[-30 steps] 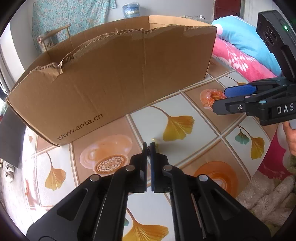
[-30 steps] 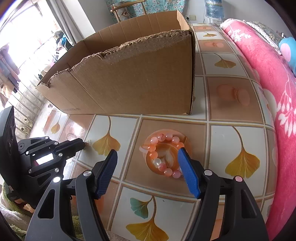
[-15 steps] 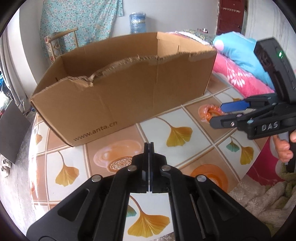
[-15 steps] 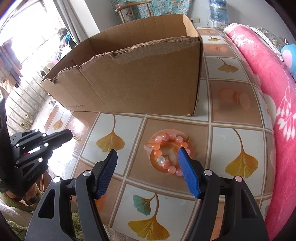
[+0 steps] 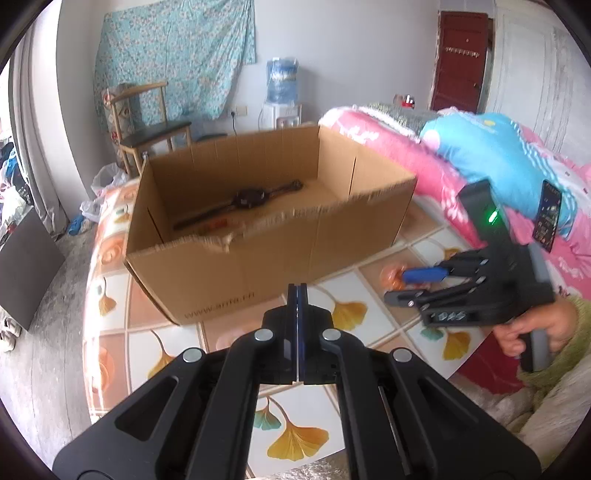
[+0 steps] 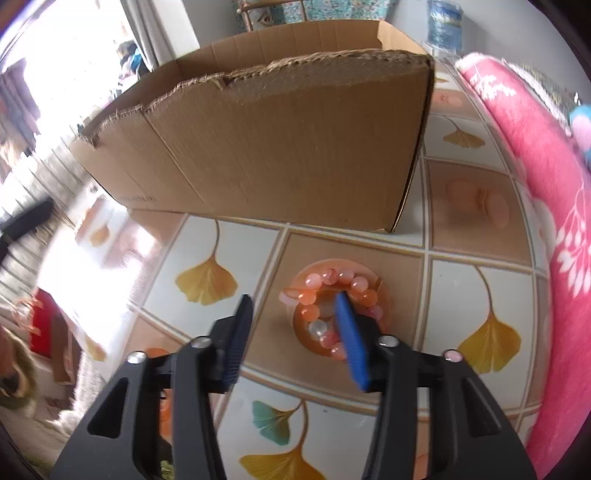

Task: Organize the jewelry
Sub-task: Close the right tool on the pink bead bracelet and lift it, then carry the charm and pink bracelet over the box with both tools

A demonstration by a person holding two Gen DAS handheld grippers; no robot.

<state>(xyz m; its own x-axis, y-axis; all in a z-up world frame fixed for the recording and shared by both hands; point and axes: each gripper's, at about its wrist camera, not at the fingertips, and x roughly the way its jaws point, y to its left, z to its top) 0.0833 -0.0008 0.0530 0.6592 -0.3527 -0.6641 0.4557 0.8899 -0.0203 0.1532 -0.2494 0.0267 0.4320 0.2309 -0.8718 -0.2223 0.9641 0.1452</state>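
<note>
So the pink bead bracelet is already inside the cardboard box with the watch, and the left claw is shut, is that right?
Not quite. The bead bracelet is not in the cardboard box; it lies on the tabletop in front of it, as the right wrist view shows, with the right claw closing around one side of it. The watch is in the box, and the left claw is shut.

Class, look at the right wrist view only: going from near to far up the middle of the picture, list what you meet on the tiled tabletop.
Right tool, its jaws closing around nothing yet → pink and orange beaded bracelet lying on the tiled tabletop → brown cardboard box → blue water bottle.
</note>
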